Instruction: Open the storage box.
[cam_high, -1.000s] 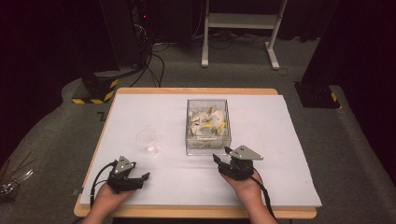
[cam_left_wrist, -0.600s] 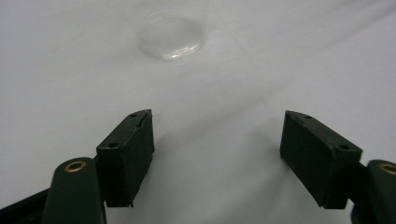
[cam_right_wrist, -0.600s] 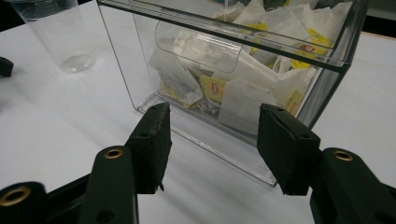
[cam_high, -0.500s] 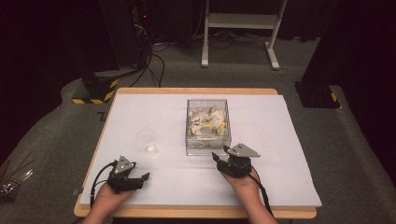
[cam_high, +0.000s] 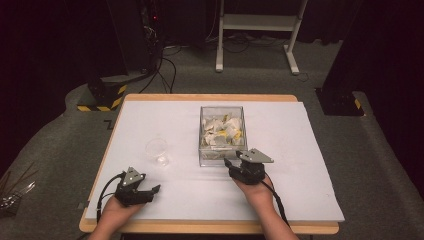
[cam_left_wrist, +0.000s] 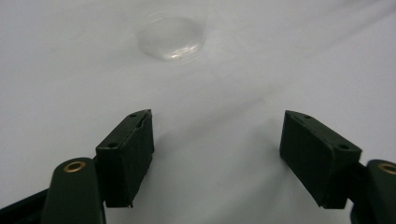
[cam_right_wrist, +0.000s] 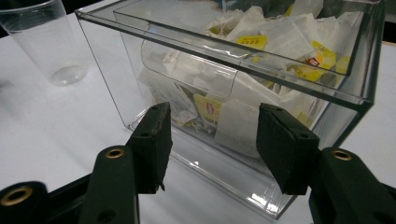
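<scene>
Since the earlier frames, the right gripper (cam_high: 231, 164) has edged slightly toward the clear box (cam_high: 222, 134) while its jaws have been closing a little, with nothing between them; the left gripper (cam_high: 150, 192) rests where it was. Seen along the right gripper (cam_right_wrist: 211, 140) in its own view, the two black pads stand apart with a gap between them, just short of the near wall of the clear box (cam_right_wrist: 154, 84), which they frame but do not touch. That box sits upright on the white table cover (cam_high: 300, 150) at about the centre of the table and is filled with paper tea bags (cam_right_wrist: 261, 42), white with yellow tags. To one side of the box stands a clear plastic cup (cam_right_wrist: 44, 42), upright and apart from it; in the high view the cup (cam_high: 157, 151) lies between the box and the left gripper. The left gripper (cam_left_wrist: 217, 158) in its own view holds its jaws wide apart over bare cover, nothing between them, with the cup (cam_left_wrist: 172, 36) farther ahead. Both hands enter from the near edge; the right hand (cam_high: 257, 192) grasps its gripper just before the box, the left hand (cam_high: 117, 212) lies near the table's front left corner.
</scene>
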